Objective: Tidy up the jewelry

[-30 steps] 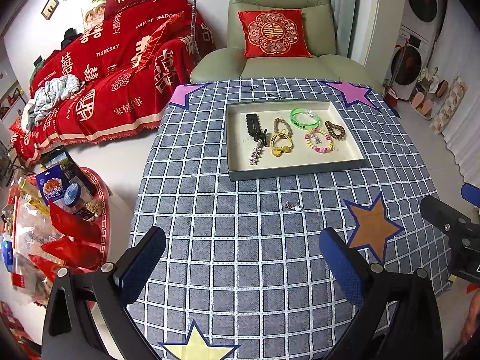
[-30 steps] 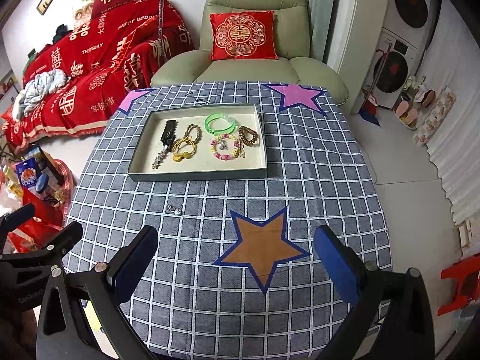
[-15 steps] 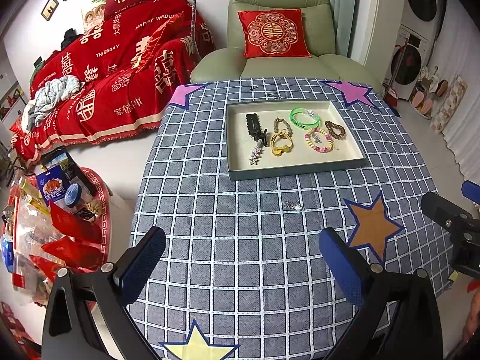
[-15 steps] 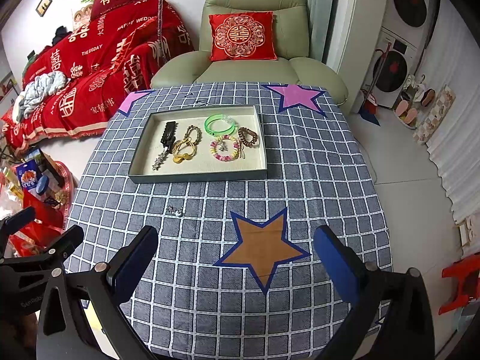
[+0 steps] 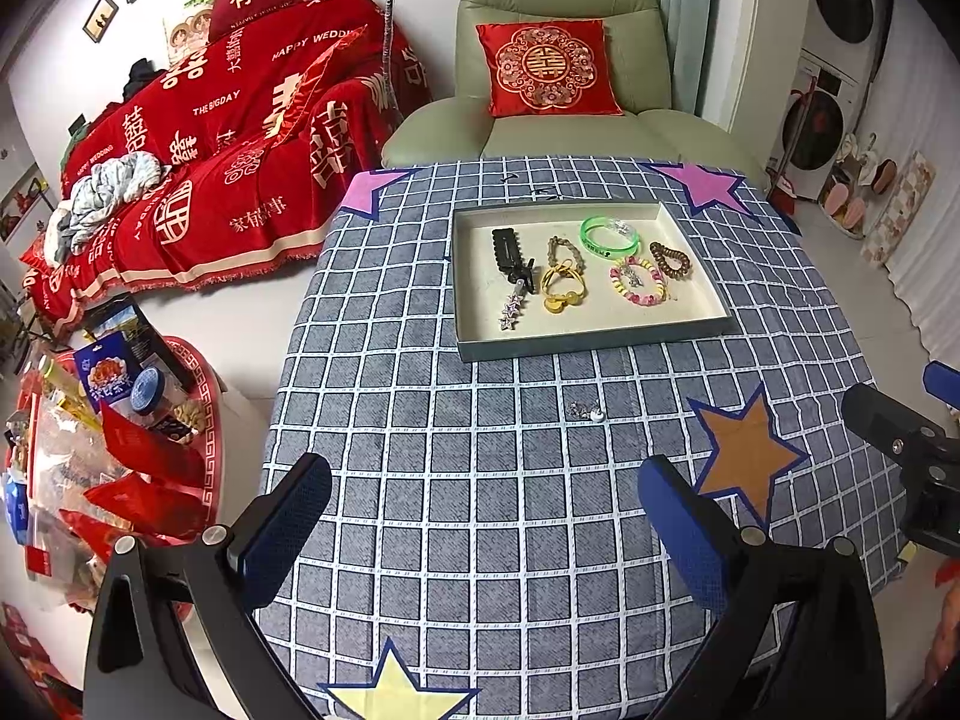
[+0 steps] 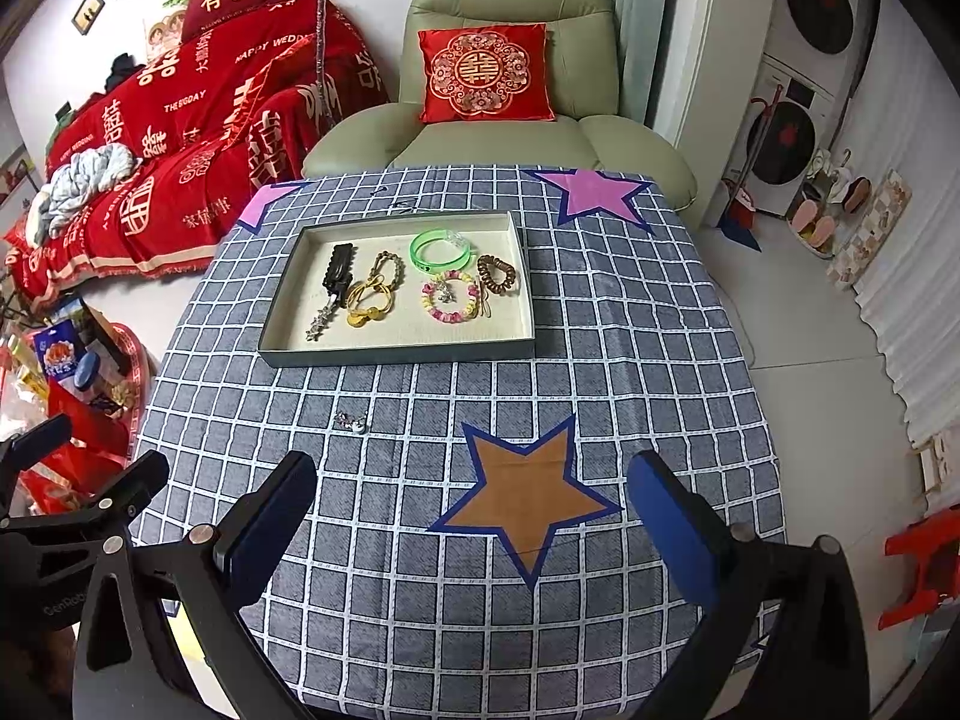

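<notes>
The left hand-held gripper hovers over the near edge of the table, its blue-padded fingers spread wide with nothing between them. The right hand-held gripper hangs likewise, wide apart and empty, above an orange star patch on the grey checked tablecloth. In the left wrist view, a small silver trinket with a white bead lies alone on the cloth toward 12 o'clock, just short of the shallow grey rectangular tray. Inside the tray, from 9 to 3 o'clock, lie a black hair clip, a silver star pin, a yellow cord bracelet, a pink and yellow beaded bracelet, a translucent green bangle and a brown coiled hair tie. Beyond, at 12 o'clock, stands a pale green armchair carrying a red embroidered cushion.
</notes>
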The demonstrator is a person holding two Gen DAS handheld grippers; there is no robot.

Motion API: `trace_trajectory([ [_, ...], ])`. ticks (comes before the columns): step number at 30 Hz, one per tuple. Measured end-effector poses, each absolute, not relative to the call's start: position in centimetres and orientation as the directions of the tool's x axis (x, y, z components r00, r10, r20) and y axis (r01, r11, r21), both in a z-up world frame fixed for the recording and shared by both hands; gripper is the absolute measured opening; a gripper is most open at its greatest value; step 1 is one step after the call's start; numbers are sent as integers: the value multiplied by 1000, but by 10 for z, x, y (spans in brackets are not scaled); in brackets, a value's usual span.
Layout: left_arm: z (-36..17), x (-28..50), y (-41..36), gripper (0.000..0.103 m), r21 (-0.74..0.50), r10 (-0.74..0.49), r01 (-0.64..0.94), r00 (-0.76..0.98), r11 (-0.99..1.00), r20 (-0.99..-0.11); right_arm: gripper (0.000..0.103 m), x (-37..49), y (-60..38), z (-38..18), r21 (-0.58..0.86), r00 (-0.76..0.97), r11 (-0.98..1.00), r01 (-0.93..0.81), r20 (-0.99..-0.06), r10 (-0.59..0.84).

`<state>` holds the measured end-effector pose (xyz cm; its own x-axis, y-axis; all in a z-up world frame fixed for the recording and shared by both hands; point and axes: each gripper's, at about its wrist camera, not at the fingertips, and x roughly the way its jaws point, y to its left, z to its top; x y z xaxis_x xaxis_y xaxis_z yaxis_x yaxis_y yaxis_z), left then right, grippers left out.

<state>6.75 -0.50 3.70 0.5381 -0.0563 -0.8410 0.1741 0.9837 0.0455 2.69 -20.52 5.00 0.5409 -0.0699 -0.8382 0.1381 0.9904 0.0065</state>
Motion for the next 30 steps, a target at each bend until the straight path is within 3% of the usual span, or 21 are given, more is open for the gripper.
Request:
trace_trajectory([
  [30, 37, 66, -6, 103, 47, -56, 176, 540, 983, -840, 103, 26, -205, 50, 8, 544, 990, 139, -836, -70],
])
